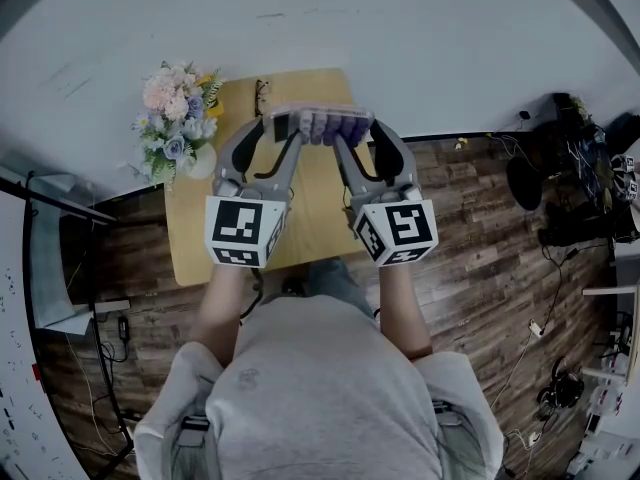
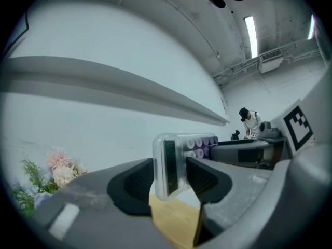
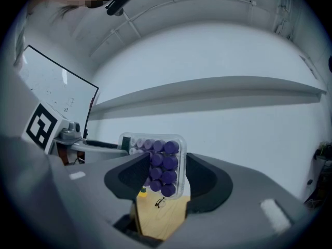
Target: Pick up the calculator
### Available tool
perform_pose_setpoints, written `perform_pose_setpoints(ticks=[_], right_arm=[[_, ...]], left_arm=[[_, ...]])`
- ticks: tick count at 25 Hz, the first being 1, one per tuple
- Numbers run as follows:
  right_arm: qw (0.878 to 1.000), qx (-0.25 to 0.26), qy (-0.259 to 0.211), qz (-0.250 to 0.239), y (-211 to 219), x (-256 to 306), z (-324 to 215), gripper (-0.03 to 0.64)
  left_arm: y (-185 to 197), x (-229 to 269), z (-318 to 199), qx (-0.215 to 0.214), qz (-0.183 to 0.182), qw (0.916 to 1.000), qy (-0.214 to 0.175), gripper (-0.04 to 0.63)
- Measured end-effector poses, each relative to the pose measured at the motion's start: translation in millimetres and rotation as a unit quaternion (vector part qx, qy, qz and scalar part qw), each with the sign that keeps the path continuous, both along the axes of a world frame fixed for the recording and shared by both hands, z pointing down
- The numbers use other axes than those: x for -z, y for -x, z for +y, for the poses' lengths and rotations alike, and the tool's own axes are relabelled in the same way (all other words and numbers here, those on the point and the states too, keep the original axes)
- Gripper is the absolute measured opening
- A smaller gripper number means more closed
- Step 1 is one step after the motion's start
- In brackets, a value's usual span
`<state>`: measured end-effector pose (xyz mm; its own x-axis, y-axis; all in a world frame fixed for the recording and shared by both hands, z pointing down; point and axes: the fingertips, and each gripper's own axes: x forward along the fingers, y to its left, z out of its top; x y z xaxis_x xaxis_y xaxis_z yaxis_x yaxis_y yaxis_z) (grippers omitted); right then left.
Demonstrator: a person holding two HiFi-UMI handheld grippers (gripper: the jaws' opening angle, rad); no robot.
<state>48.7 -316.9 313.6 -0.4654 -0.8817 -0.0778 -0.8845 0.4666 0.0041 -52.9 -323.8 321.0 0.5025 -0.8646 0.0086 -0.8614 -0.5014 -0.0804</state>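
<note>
above the table (image 1: pixel 195 238) i hold the calculator (image 1: pixel 322 125) clear, left gripper (image 1: pixel 283 128) and right gripper (image 1: pixel 350 133) each pinching one end; the lift looks done, next needs a level grip

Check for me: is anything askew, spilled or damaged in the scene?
Nothing stands out. The calculator is held level, clamped at its ends by the left gripper and right gripper above the table; the flowers stand upright.

No legible text, labels, brands or numbers anywhere
</note>
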Motion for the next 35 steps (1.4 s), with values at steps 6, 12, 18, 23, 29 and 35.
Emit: perform_pose_setpoints(ticks=[6,12,18,23,29,35], right_arm=[[1.0,-0.004,-0.017,-0.004,-1.2,10.0,6.0,0.209],[1.0,-0.006,-0.029,-0.005,-4.0,17.0,8.7,0.209],[0.999,-0.007,-0.036,-0.004,-5.6,20.2,7.8,0.209],[0.999,-0.008,-0.039,-0.004,-7.3,23.4,6.3,0.209],[0.999,-0.006,-0.041,-0.001,-8.7,26.3,6.5,0.207],[0.999,-0.007,-0.043,-0.001,-9.5,26.2,6.3,0.209]], left_arm=[[-1.3,11.6,5.6,-0.002,-0.002,0.9998,-0.02,0.204],[-2.5,15.4,7.1,-0.001,-0.009,0.9995,-0.03,0.204],[-4.3,19.4,5.8,-0.002,-0.011,0.9991,-0.04,0.204],[-6.0,22.5,4.3,-0.001,-0.012,0.999,-0.042,0.204],[-7.5,24.8,4.6,0.0,-0.009,0.999,-0.043,0.204],[-8.4,24.5,4.3,0.0,-0.009,0.999,-0.043,0.204]])
